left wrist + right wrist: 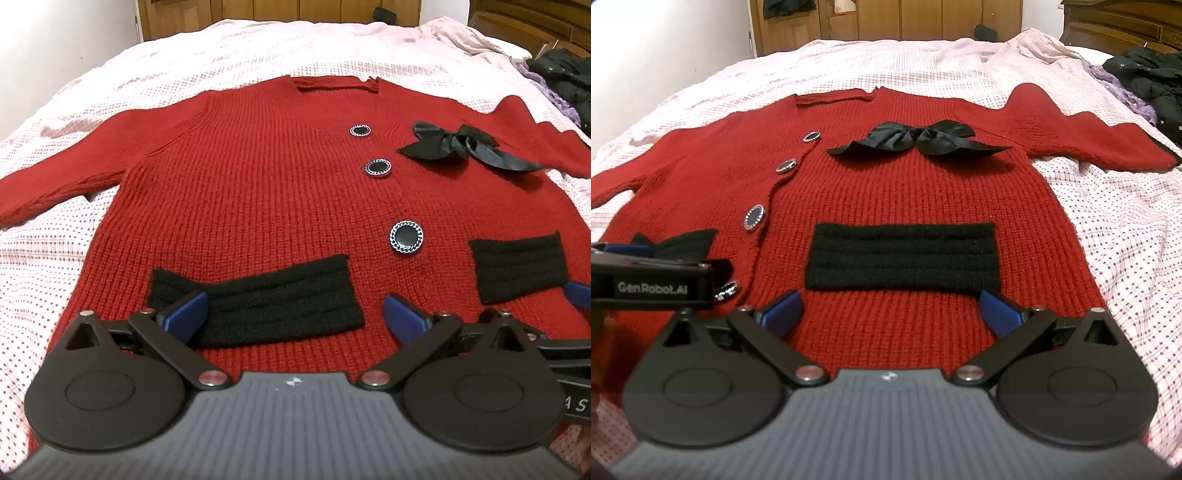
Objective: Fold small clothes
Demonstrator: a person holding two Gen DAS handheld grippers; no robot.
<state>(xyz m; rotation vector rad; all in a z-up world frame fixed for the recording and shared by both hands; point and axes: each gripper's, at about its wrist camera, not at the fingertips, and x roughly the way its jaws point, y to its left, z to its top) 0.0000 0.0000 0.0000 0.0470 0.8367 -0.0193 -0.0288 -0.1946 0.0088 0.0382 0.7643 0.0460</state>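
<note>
My left gripper [293, 317] hangs over the hem of the red cardigan [258, 199], jaws spread as wide as they go and holding nothing; its left blue pad [183, 312] overlaps the edge of the left black pocket [258, 299], though I cannot tell whether it touches the knit; my right gripper [890, 314] is just as wide and equally empty, poised just below the right black pocket [903, 258]. The cardigan lies flat and face up on the bed [74, 236], sleeves spread to either side, collar away from me; the dotted pink bedsheet [1126, 236] shows all round it. On the garment itself sit things that break the flat surface: a black satin bow [923, 142] loose-looking on the chest, and a row of black buttons [406, 237] down the front edge. At the far right of the bed lies a heap of dark clothing [1152, 81] with something purple [1126, 96] beside it, well apart from the cardigan; wooden doors [886, 18] stand beyond the bed.
</note>
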